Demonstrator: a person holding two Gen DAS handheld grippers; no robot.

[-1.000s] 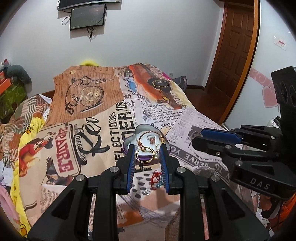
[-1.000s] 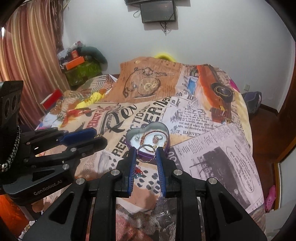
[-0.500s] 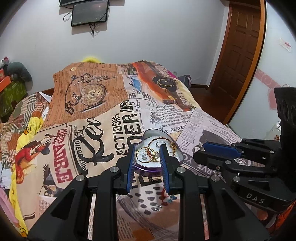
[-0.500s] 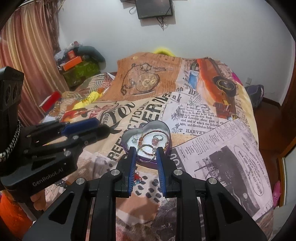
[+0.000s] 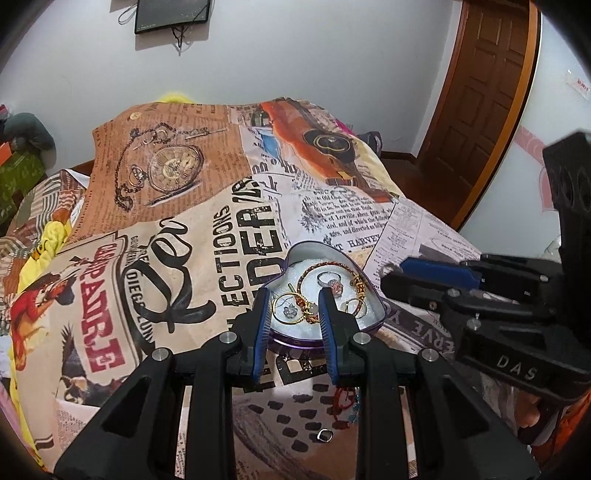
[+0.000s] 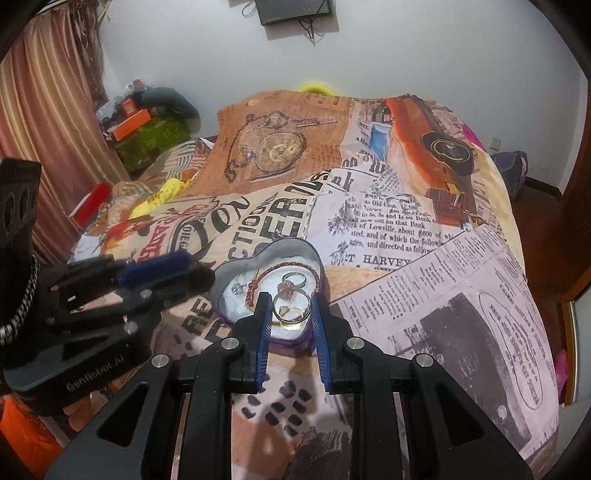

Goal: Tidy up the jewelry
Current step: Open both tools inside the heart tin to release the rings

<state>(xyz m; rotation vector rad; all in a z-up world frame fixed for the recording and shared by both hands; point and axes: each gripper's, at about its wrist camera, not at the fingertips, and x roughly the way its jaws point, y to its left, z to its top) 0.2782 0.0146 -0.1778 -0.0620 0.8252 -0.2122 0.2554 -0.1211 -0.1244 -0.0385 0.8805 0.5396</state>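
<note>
A purple heart-shaped tin (image 5: 373, 295) (image 6: 317, 266) with a white lining lies on the bedspread and holds a beaded bracelet (image 5: 332, 264), a stone ring (image 5: 330, 281) and several gold pieces. My left gripper (image 5: 294, 299) holds a gold hoop (image 5: 295, 308) between its fingertips just over the tin's near side. My right gripper (image 6: 291, 304) holds a larger hoop (image 6: 291, 306) between its fingertips, also over the tin. A red string piece (image 5: 341, 400) and a small silver link (image 5: 324, 435) lie on the bedspread in front of the tin.
The printed bedspread (image 5: 184, 240) covers the whole bed. A door (image 5: 480, 92) stands at the right. Curtains (image 6: 44, 129) and cluttered boxes (image 6: 147, 129) are on the left. A screen (image 5: 170, 14) hangs on the wall.
Both grippers moved forward and down toward the tin, each still carrying its hoop. The tin now looks larger and closer in both views.
</note>
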